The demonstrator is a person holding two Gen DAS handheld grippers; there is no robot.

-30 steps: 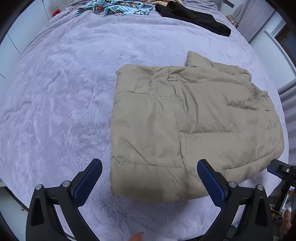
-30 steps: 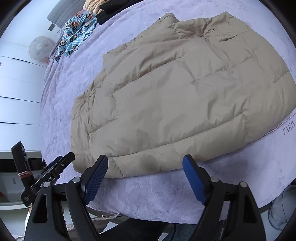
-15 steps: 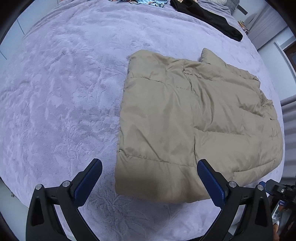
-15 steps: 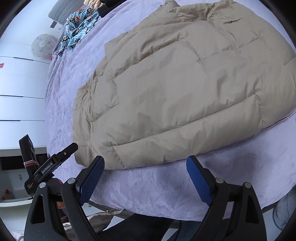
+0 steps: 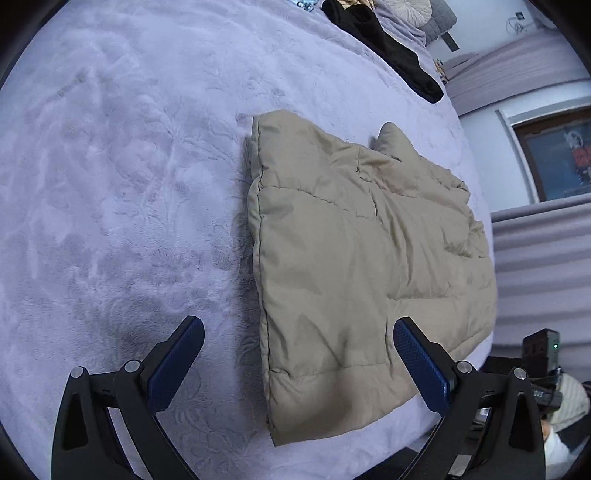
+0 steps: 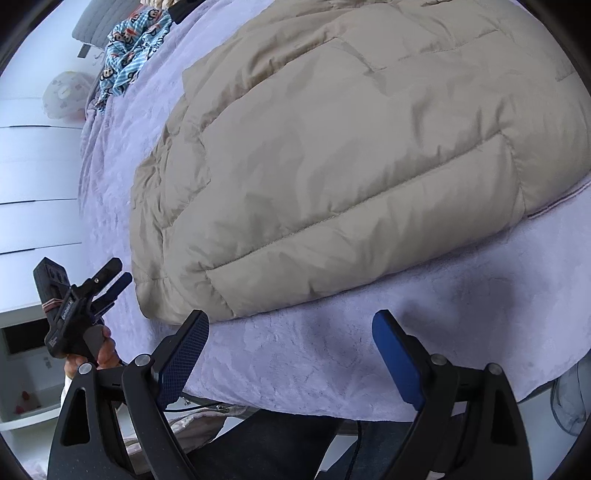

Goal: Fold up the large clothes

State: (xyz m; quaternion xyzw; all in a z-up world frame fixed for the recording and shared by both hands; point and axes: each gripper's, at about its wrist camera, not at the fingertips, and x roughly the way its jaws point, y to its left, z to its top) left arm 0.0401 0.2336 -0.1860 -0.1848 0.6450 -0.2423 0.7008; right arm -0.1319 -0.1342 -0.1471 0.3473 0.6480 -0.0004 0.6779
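Observation:
A beige quilted puffer jacket [image 5: 354,266] lies folded into a flat rectangle on the lavender bed cover [image 5: 110,192]. It also fills the right wrist view [image 6: 351,155]. My left gripper [image 5: 297,345] is open and empty, held just short of the jacket's near left corner. My right gripper [image 6: 291,341] is open and empty, over the bed's front edge just short of the jacket's near hem. The left gripper also shows in the right wrist view [image 6: 110,280], held in a hand beside the jacket's left corner.
A black garment [image 5: 388,48] and a blue patterned garment [image 6: 129,48] lie at the far end of the bed. A grey pillow [image 5: 439,18] sits at the headboard. A white cabinet [image 6: 33,184] stands left of the bed. The bed's front edge [image 6: 369,398] is just below my right gripper.
Both grippers have moved in closer to the jacket's near edge and lower toward the bed. The left view has swung right. Both stay open. The jacket has not moved.

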